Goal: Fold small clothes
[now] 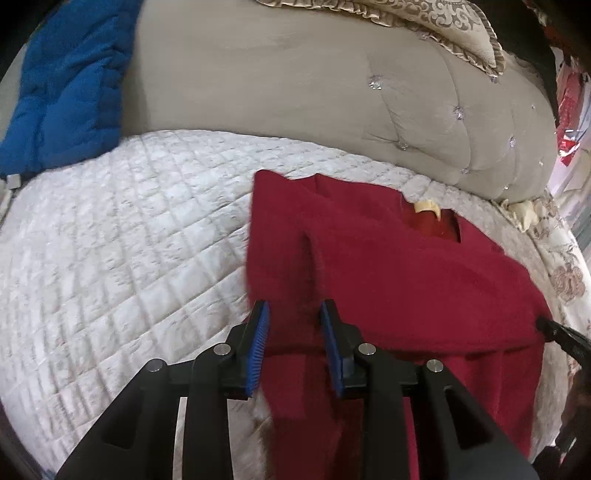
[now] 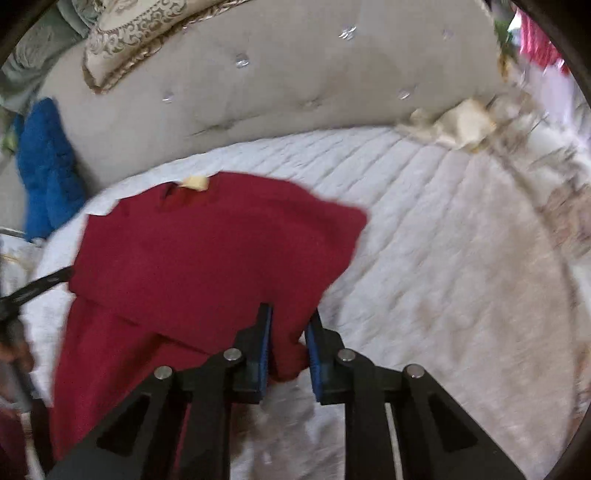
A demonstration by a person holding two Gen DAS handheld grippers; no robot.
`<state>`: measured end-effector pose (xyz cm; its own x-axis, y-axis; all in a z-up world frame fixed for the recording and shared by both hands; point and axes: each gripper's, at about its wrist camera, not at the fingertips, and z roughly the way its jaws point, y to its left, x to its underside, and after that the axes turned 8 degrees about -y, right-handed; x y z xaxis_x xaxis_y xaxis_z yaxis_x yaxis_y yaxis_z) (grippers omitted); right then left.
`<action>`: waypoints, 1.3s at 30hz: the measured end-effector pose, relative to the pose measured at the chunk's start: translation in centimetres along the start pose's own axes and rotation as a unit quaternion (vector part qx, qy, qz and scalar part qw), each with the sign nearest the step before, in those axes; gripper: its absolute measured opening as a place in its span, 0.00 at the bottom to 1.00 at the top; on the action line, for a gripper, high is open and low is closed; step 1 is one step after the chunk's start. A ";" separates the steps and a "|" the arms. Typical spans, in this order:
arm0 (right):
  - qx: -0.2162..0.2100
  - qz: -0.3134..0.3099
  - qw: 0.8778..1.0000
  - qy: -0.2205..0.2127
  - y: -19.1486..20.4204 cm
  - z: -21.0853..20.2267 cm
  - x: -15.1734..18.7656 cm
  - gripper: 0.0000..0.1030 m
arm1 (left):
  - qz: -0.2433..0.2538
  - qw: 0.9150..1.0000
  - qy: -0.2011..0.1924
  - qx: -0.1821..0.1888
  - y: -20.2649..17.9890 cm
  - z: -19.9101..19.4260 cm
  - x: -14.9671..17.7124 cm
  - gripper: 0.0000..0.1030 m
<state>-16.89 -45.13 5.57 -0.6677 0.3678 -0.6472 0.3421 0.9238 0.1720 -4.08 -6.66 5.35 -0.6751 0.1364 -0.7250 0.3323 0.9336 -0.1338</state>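
Observation:
A small dark red fuzzy sweater point(image 1: 399, 273) lies on a white quilted bed cover point(image 1: 122, 236), its neck with a cream label point(image 1: 426, 205) toward the headboard. My left gripper point(image 1: 294, 314) has red cloth bunched between its blue pads at the sweater's left edge, with the jaws still set apart. My right gripper point(image 2: 290, 321) holds the sweater point(image 2: 207, 251) at its right edge, cloth pinched between its pads. The sweater's upper part lies folded over the lower part. The left gripper's tip shows at the left of the right wrist view point(image 2: 44, 282).
A grey tufted headboard point(image 1: 295, 85) runs along the back. A blue fleece item point(image 1: 70, 85) lies at the back left. A patterned frilled pillow point(image 1: 436, 26) leans on the headboard. A cream cloth point(image 2: 458, 123) sits at the bed's right corner.

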 end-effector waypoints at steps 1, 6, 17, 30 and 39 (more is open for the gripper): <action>-0.002 0.008 1.000 0.013 -0.3 0.6 0.2 0.13 | -0.001 1.000 0.004 0.001 0.2 -0.2 0.4 0.07; -0.067 0.087 0.994 0.006 -2.0 -1.9 0.6 0.44 | 0.003 1.000 0.012 0.013 1.1 -2.2 2.1 0.09; -0.170 0.086 0.977 0.092 -0.6 -7.0 8.0 0.73 | -0.016 0.997 0.058 0.051 3.0 -6.8 8.4 0.20; -0.084 -0.011 0.996 0.008 5.2 -5.1 8.1 0.09 | -0.008 0.996 0.077 0.052 2.3 -9.4 12.0 0.20; -0.071 0.017 0.997 0.007 2.1 -6.8 8.6 0.08 | 0.005 0.996 0.080 0.035 2.3 -10.7 14.0 0.20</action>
<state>-26.40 -39.31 5.46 -0.6672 0.3995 -0.6287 0.2684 0.9162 0.2975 -19.79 0.96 2.07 -0.7658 0.2017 -0.6106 0.3811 0.9072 -0.1783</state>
